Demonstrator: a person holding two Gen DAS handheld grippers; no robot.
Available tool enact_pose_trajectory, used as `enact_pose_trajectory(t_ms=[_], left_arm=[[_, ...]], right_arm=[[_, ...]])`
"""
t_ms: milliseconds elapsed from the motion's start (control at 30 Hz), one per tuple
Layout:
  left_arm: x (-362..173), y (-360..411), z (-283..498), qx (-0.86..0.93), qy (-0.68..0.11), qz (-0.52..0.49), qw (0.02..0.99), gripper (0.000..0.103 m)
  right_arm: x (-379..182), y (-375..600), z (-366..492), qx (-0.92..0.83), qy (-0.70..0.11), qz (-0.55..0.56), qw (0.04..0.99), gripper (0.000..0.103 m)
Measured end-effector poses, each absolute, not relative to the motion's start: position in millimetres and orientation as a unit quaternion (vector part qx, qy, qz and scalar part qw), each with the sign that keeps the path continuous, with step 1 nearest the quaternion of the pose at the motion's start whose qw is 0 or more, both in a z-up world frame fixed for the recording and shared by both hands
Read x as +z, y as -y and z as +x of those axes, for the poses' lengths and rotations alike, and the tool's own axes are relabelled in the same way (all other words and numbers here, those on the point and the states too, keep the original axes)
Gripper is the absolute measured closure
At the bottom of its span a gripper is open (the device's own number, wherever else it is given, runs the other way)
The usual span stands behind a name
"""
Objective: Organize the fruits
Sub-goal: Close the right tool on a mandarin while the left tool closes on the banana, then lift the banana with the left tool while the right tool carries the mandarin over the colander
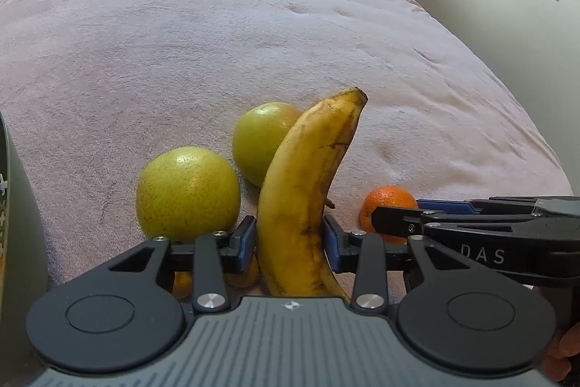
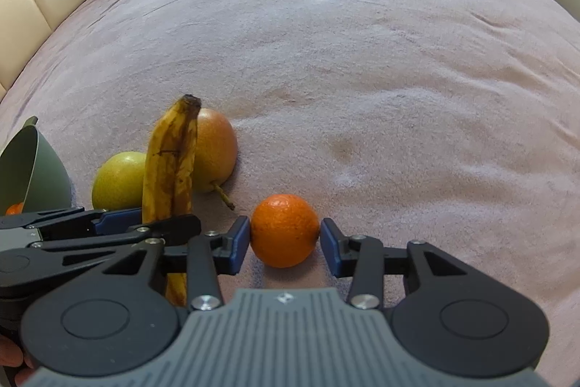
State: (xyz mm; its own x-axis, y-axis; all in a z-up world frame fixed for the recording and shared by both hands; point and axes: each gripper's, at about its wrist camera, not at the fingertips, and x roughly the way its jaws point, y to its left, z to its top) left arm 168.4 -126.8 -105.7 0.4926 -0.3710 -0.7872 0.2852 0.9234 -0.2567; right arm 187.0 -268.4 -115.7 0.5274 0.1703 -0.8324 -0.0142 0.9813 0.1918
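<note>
left gripper (image 1: 290, 238) clamps banana (image 1: 304, 191) | right gripper (image 2: 285, 238) pads touch orange (image 2: 284, 230), grip unsure | bowl (image 2: 43, 165) holds 1 orange piece | 2 pears (image 1: 188, 193) left on blanket (image 1: 253, 24) | early stage

Black grippers (image 1: 290, 238) — blue pads (image 2: 240, 240), silver screws.

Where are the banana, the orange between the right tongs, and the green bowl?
banana (image 1: 301, 202): left wrist view, middle of its peel.
orange (image 2: 284, 230): right wrist view, centre of its rind.
green bowl (image 2: 27, 165): right wrist view, inner wall.
</note>
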Motion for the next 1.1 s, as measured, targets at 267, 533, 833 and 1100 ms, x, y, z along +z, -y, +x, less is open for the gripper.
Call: enact_pose_trajectory(t_ms=[267, 533, 833, 1100], left_arm=[[-95.6, 127.4, 158.5, -0.182, -0.455, -0.031, 0.871, 0.06], [-77.5, 121.9, 148.8, -0.177, -0.436, -0.026, 0.882, 0.06], [-46.0, 105.4, 137.5, -0.156, -0.41, -0.032, 0.898, 0.06], [-16.5, 82.4, 123.7, -0.141, -0.377, -0.036, 0.915, 0.06]], right_arm=[[-108.8, 267.0, 184.3, 0.044, -0.479, 0.076, 0.873, 0.063], [-93.4, 261.6, 179.4, 0.044, -0.46, 0.069, 0.884, 0.063], [-65.8, 243.2, 172.1, 0.056, -0.428, 0.05, 0.901, 0.064], [-38.0, 218.9, 162.6, 0.075, -0.394, 0.031, 0.916, 0.064]])
